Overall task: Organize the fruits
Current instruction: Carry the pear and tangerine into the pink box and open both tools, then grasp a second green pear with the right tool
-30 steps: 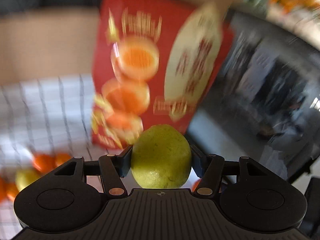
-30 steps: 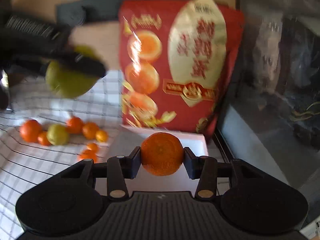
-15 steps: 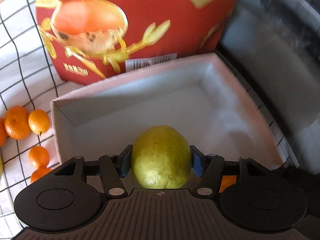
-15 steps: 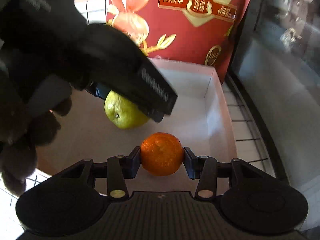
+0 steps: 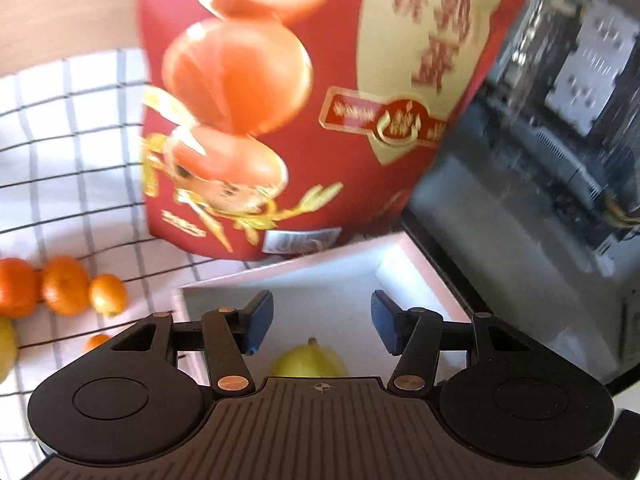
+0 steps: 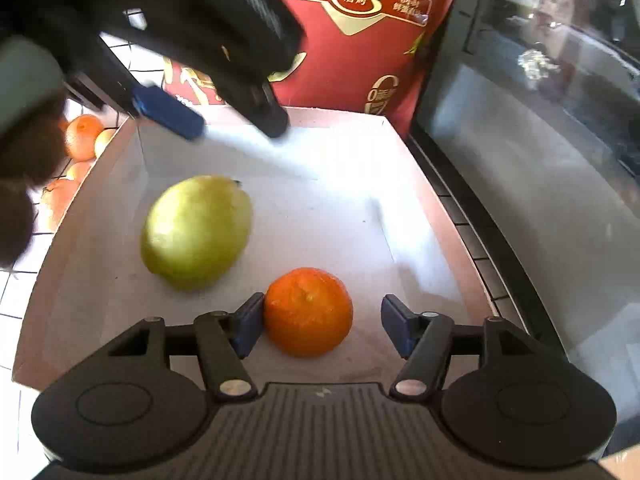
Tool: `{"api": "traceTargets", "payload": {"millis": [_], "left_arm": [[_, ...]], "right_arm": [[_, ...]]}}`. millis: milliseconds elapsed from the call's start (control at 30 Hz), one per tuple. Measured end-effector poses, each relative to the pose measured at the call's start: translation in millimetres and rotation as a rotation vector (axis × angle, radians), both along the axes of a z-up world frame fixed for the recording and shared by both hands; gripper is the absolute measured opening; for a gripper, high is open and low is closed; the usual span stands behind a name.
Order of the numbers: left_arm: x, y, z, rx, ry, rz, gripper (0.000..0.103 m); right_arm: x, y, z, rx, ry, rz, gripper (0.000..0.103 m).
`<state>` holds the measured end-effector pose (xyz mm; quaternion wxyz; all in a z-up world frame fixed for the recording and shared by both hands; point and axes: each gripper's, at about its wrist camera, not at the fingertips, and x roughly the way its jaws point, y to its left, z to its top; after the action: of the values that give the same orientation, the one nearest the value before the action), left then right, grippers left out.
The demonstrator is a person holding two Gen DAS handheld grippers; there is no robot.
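A shallow white box lies on the checked cloth. A green pear lies in it, left of centre; its top shows in the left wrist view below the jaws. An orange tangerine sits on the box floor between my right gripper's open jaws, touching the left pad. My left gripper is open and empty, raised above the box; it also shows in the right wrist view over the box's far left.
A tall red snack bag stands behind the box. A dark glass-fronted case is close on the right. Several loose tangerines and kumquats lie on the cloth left of the box.
Both grippers opened. The left let the pear go into the box and lifted away. The right set the tangerine on the box floor and released it.
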<state>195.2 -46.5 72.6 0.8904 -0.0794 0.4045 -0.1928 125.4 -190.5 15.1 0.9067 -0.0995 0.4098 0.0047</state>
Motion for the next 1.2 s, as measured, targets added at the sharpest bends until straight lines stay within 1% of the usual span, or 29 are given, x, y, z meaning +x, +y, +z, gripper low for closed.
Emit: {"api": "traceTargets", "payload": {"millis": [67, 133, 167, 267, 333, 400, 467, 533, 567, 633, 667, 733, 833, 900, 967, 1033, 1100, 1133, 1200], "left_arm": [[-14, 17, 6, -0.02, 0.0, 0.007, 0.059], [-36, 35, 17, -0.061, -0.008, 0.013, 0.059], [-46, 46, 16, -0.084, -0.014, 0.025, 0.059], [-85, 93, 16, -0.147, -0.037, 0.101, 0.059], [-109, 127, 11, -0.164, -0.044, 0.182, 0.059], [-132, 160, 4, -0.149, -0.034, 0.279, 0.059], [-154, 188, -6, -0.113, -0.017, 0.369, 0.059], [-178, 214, -15, -0.059, 0.014, 0.471, 0.058], [-189, 226, -20, -0.046, 0.031, 0.518, 0.058], [-211, 249, -29, -0.057, 0.06, 0.59, 0.058], [-221, 258, -33, -0.066, 0.067, 0.615, 0.058], [-238, 273, -35, -0.066, 0.065, 0.652, 0.058], [-258, 288, -33, -0.054, 0.04, 0.694, 0.058], [-271, 294, -33, -0.058, 0.021, 0.713, 0.058], [-281, 298, -32, -0.068, 0.02, 0.727, 0.058], [-290, 300, -34, -0.084, 0.034, 0.727, 0.058], [-296, 298, -37, -0.096, 0.05, 0.717, 0.058], [-299, 298, -39, -0.101, 0.055, 0.712, 0.058], [-302, 295, -42, -0.104, 0.068, 0.7, 0.058]], "right_arm": [[-4, 5, 3, 0.03, 0.011, 0.017, 0.074], [-7, 6, 10, 0.079, 0.007, 0.031, 0.074], [-9, 7, 15, 0.094, -0.003, 0.033, 0.074], [-16, 10, 30, 0.104, -0.02, 0.033, 0.078], [-18, 15, 38, 0.08, -0.02, 0.046, 0.078], [-22, 23, 48, 0.044, -0.041, 0.076, 0.078], [-24, 31, 59, 0.006, -0.082, 0.098, 0.079], [-23, 45, 72, -0.02, -0.128, 0.122, 0.084], [-23, 55, 79, -0.025, -0.145, 0.139, 0.087], [-17, 74, 90, -0.013, -0.146, 0.206, 0.089], [-15, 87, 94, 0.004, -0.127, 0.265, 0.089], [-7, 110, 95, 0.035, -0.059, 0.376, 0.089], [10, 147, 89, 0.038, -0.003, 0.459, 0.089], [23, 172, 83, 0.023, 0.031, 0.496, 0.084], [37, 189, 79, 0.061, 0.083, 0.508, 0.081], [51, 204, 76, 0.146, 0.136, 0.483, 0.081], [63, 218, 71, 0.233, 0.166, 0.453, 0.081], [66, 226, 66, 0.26, 0.172, 0.439, 0.081], [74, 242, 54, 0.268, 0.19, 0.395, 0.081]]}}
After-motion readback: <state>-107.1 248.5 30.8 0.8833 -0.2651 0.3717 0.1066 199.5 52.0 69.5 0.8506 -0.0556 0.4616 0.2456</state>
